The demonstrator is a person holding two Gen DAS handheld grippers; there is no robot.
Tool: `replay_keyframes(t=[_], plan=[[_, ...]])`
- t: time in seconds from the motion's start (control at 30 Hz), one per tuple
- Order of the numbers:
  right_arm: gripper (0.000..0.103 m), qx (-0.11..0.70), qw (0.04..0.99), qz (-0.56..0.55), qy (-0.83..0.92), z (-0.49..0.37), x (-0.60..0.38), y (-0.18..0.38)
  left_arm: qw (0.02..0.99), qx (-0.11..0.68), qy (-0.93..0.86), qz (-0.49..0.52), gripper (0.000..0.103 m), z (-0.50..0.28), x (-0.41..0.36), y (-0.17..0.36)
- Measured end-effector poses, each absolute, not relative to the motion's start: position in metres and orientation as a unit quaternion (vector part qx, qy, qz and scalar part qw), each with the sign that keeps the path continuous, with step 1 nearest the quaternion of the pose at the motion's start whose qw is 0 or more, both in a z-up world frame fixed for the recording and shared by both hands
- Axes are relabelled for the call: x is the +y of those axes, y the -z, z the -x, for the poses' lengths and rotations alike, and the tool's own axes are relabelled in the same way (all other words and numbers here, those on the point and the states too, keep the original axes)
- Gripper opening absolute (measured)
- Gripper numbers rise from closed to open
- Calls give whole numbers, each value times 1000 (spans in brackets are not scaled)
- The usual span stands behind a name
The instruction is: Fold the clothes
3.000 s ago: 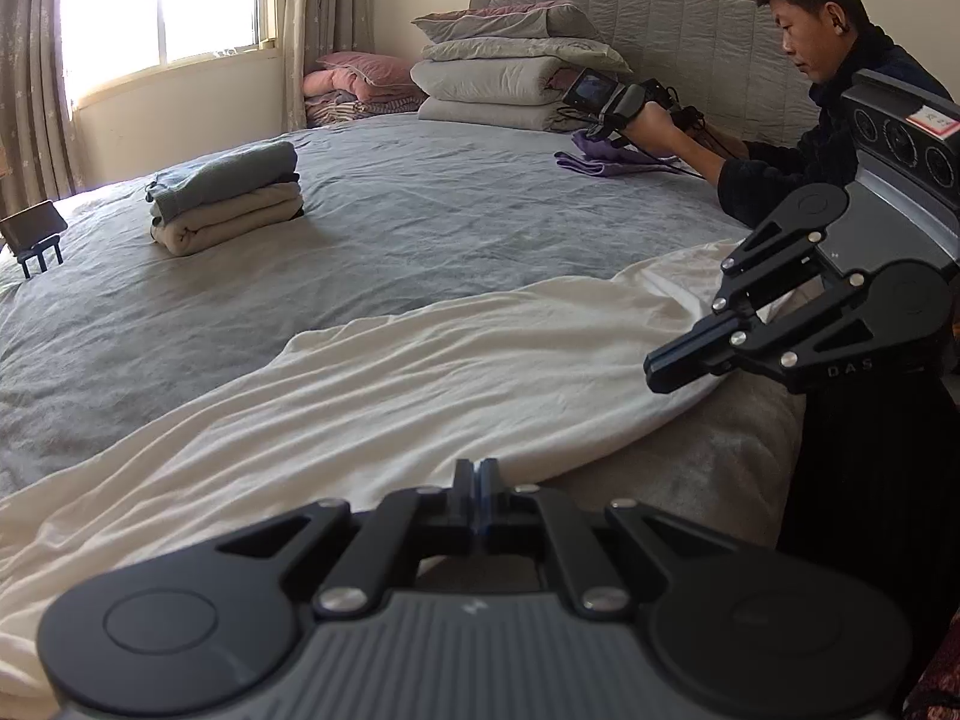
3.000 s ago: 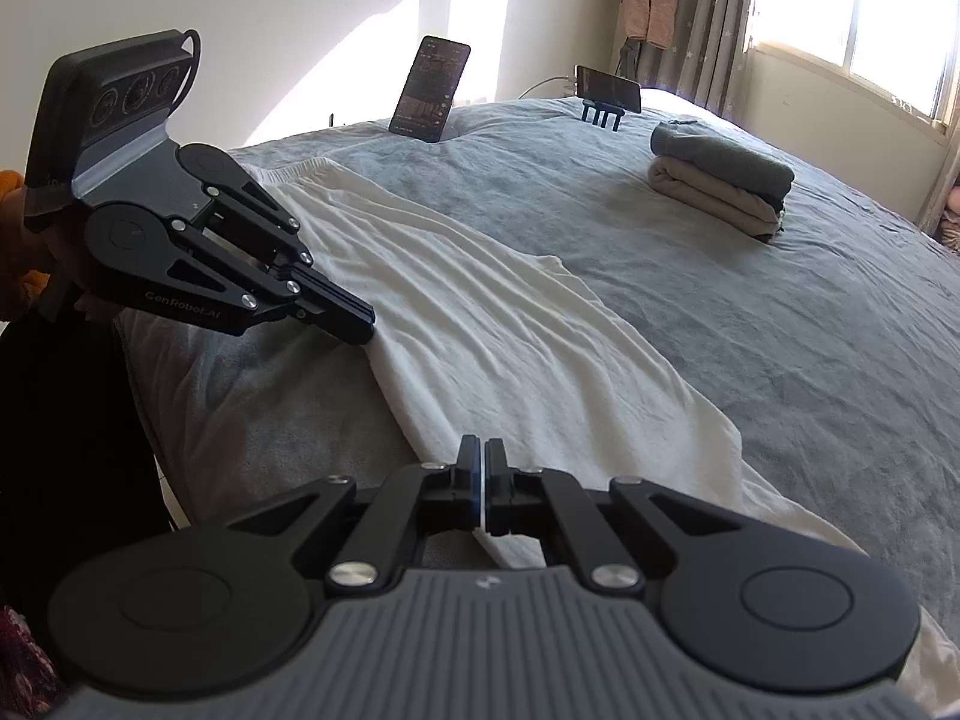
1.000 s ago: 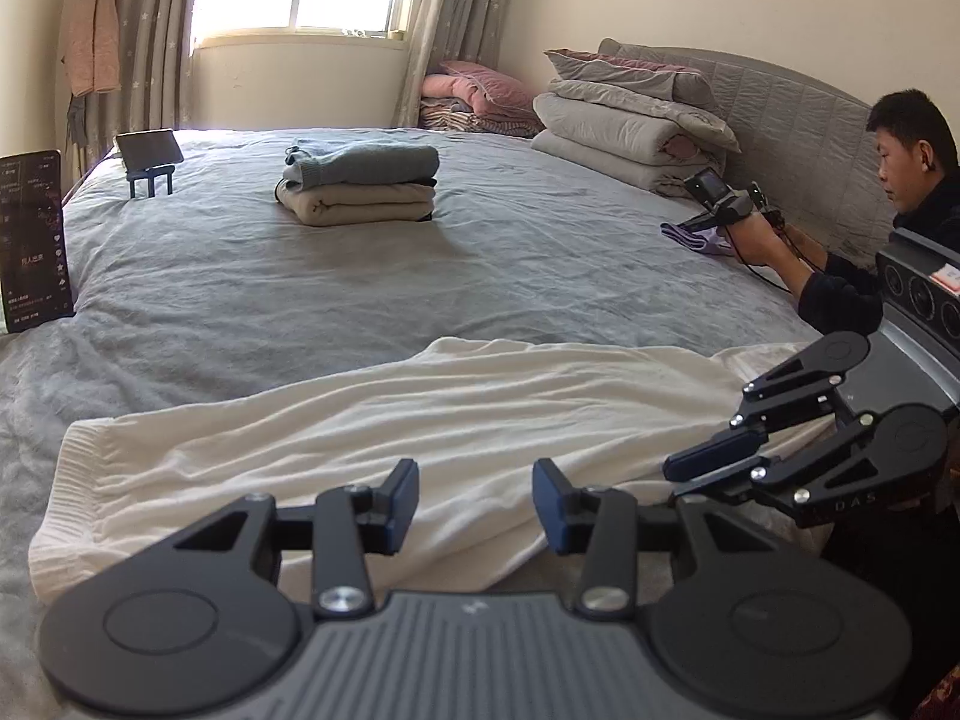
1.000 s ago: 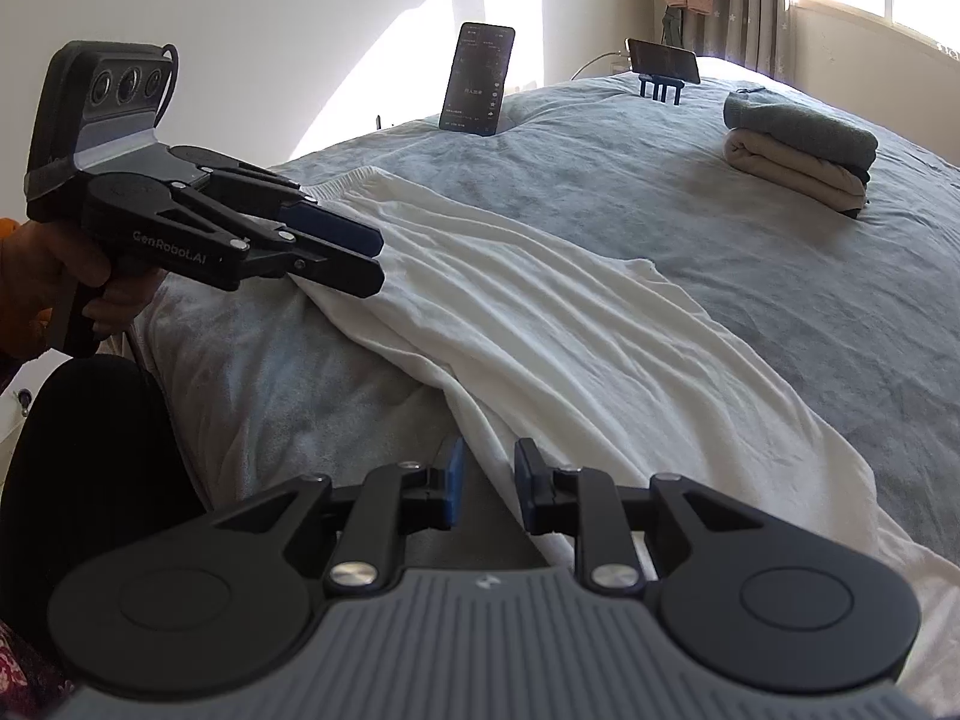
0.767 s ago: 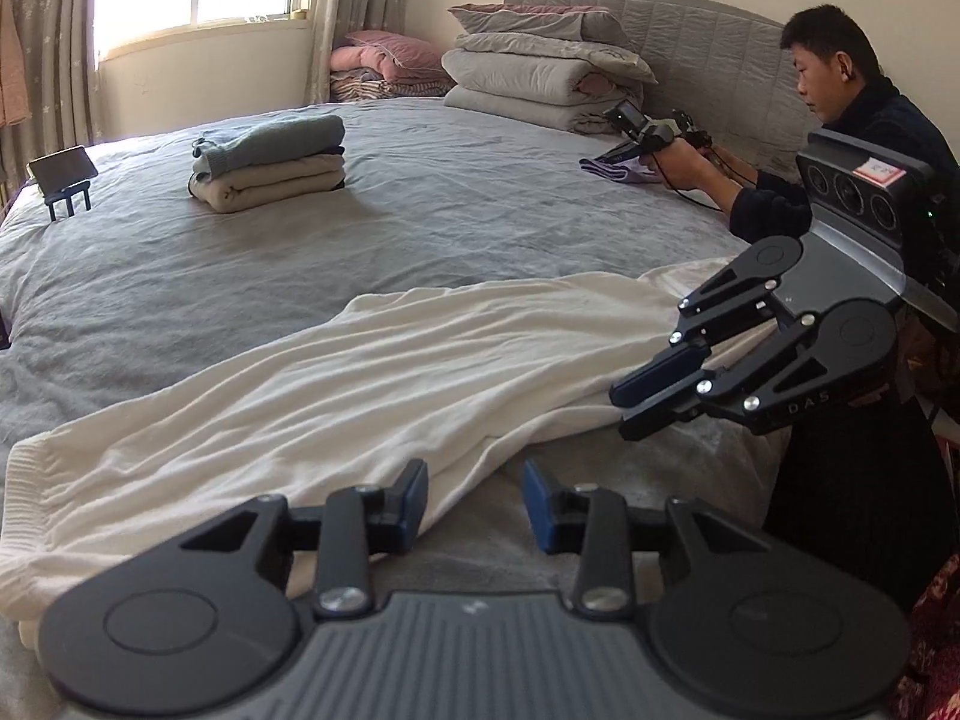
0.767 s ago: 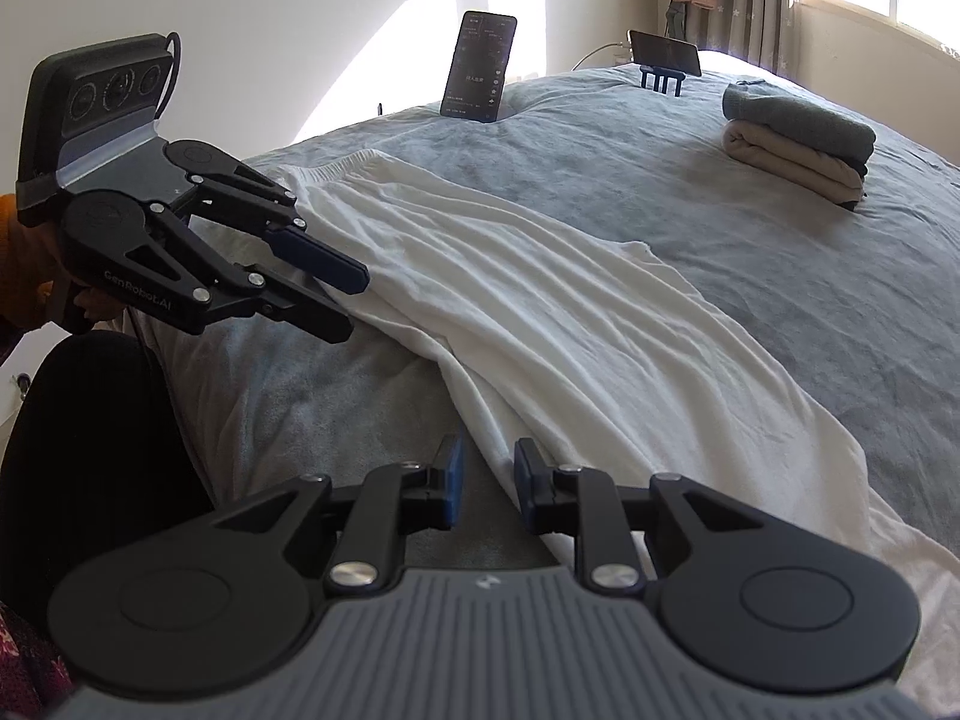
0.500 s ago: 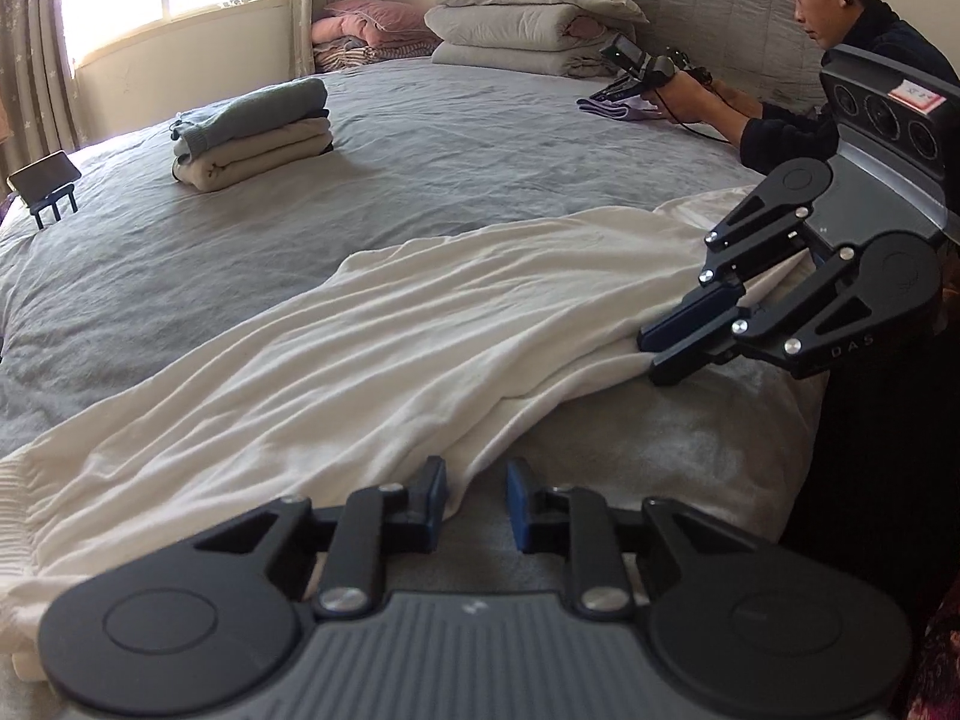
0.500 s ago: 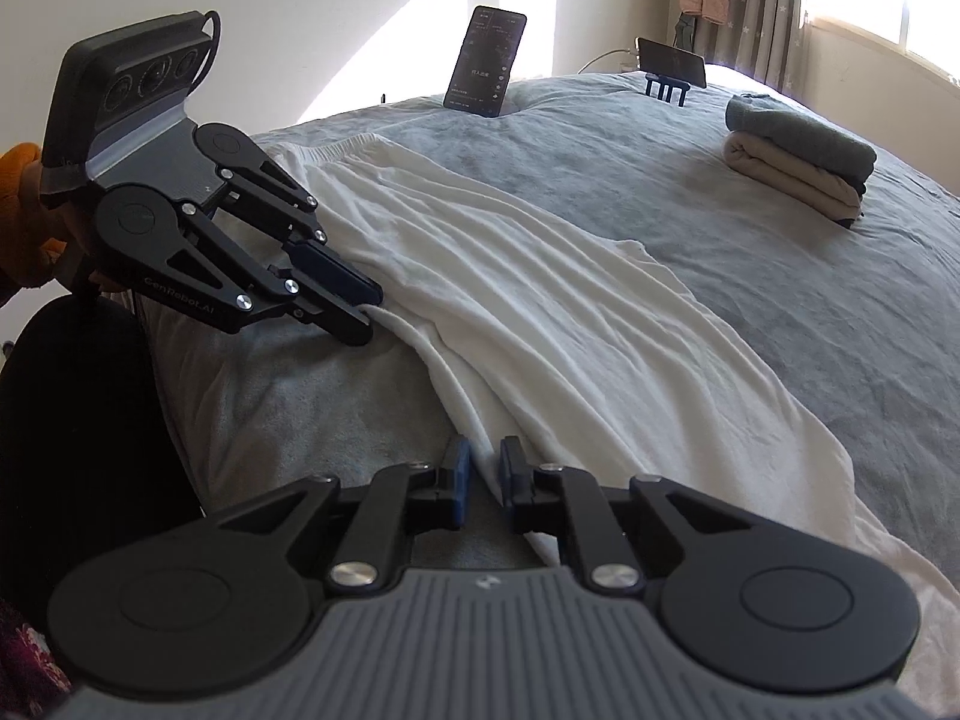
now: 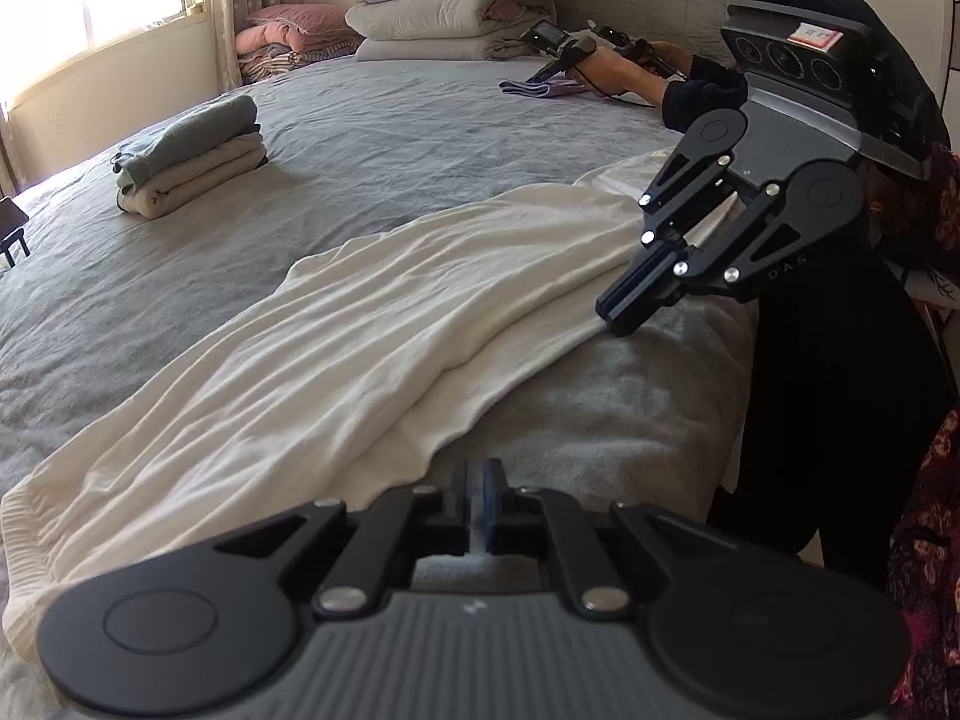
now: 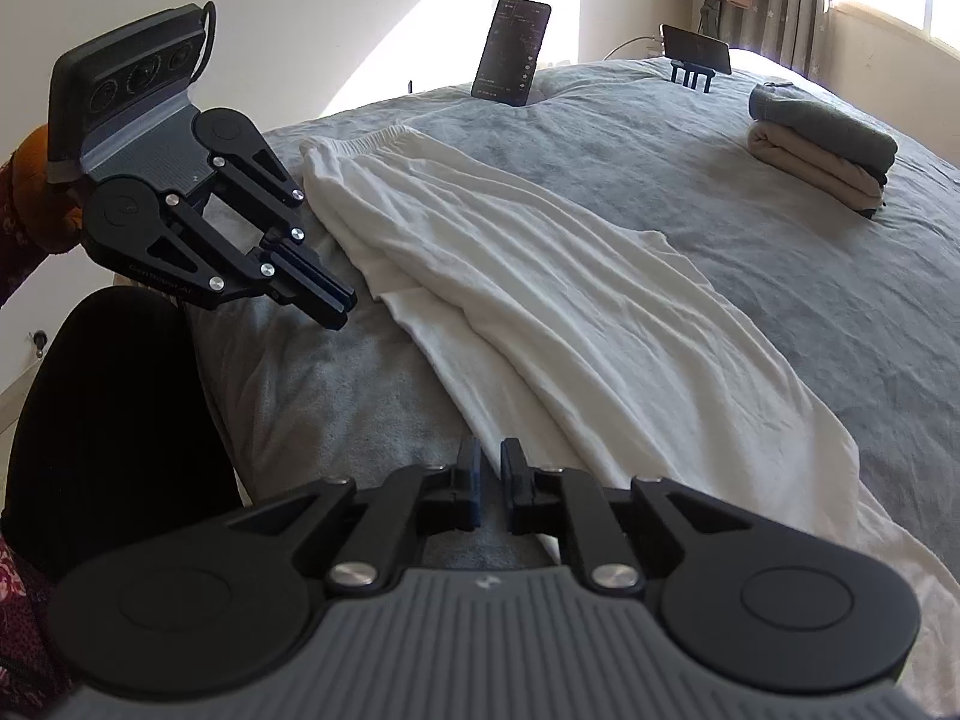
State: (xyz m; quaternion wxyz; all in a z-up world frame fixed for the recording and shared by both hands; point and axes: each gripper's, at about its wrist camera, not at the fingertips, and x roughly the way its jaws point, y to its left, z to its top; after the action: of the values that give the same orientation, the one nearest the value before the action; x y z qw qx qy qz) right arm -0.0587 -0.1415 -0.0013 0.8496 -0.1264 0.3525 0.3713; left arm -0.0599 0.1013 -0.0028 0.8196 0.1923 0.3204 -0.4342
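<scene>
White garment (image 9: 372, 330) lies stretched along the bed (image 9: 390, 138) near edge, long axis running gripper to gripper. Left gripper (image 9: 474, 501) and right gripper (image 10: 489, 495) both nearly closed, gripping nothing, just off its near hem (left sits nearer the elastic end). 2 folded items (image 10: 822, 147) well apart.

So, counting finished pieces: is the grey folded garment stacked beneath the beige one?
No, the grey folded garment lies on top of the beige folded garment.
</scene>
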Motion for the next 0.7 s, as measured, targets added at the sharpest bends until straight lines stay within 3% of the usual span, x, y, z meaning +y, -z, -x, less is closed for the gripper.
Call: replay_keyframes(t=[0.13,0.37,0.7], plan=[[16,336,871,121,-338,51,-151,-6,852,289,398,-182,25,58,103,-5],[30,329,880,155,-305,42,-153,3,864,264,353,-242,26,53,95,0],[29,325,881,154,-308,35,-154,8,861,252,346,-275,25,53,90,4]])
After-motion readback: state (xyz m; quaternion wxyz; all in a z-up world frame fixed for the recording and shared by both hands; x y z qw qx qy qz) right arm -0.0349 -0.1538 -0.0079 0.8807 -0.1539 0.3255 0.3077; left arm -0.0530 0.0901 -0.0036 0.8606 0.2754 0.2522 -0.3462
